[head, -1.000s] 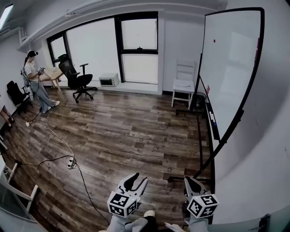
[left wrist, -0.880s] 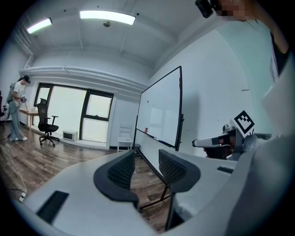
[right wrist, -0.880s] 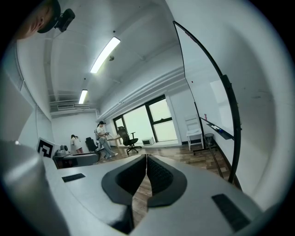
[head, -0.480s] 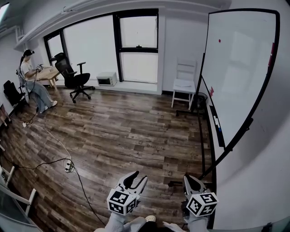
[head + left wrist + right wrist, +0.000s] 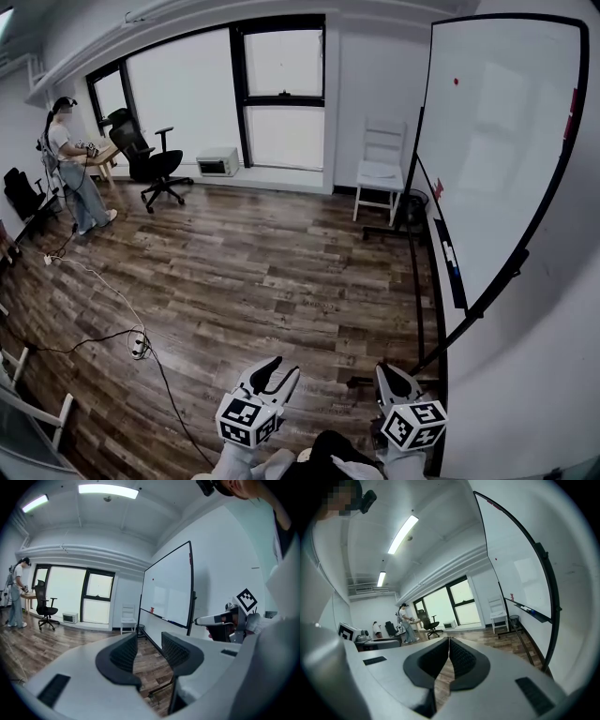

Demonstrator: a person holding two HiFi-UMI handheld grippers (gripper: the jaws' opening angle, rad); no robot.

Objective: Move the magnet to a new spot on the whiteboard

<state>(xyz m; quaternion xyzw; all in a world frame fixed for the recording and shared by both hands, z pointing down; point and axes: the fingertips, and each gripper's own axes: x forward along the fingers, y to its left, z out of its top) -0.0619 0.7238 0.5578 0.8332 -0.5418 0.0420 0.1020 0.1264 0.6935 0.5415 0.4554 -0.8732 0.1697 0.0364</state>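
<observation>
The job looks to be at the approach stage. The magnet (image 5: 457, 82), a small red dot, sits high on the whiteboard (image 5: 497, 178), and both grippers hang low over the wooden floor (image 5: 244, 272), well apart from it.

The left gripper (image 5: 149, 638) has its jaws wide apart with nothing between them. The right gripper (image 5: 449, 641) has its jaws pressed together, also empty.

To do this well, I'd say the person should close in on the board first and watch the stand (image 5: 414, 291), whose dark bar runs along the floor just ahead of the right gripper. The left gripper is the ready one (its jaws already gape). It probably wants lifting a good way, then squaring up so the jaws come at the magnet from either side rather than poking the board.

A firm pinch on the magnet's edge should matter, since so small a thing may slip. The bare white area lower down, above the tray (image 5: 448, 258), looks like an easy new spot. Peeling the magnet off at a slight tilt may beat dragging it.
</observation>
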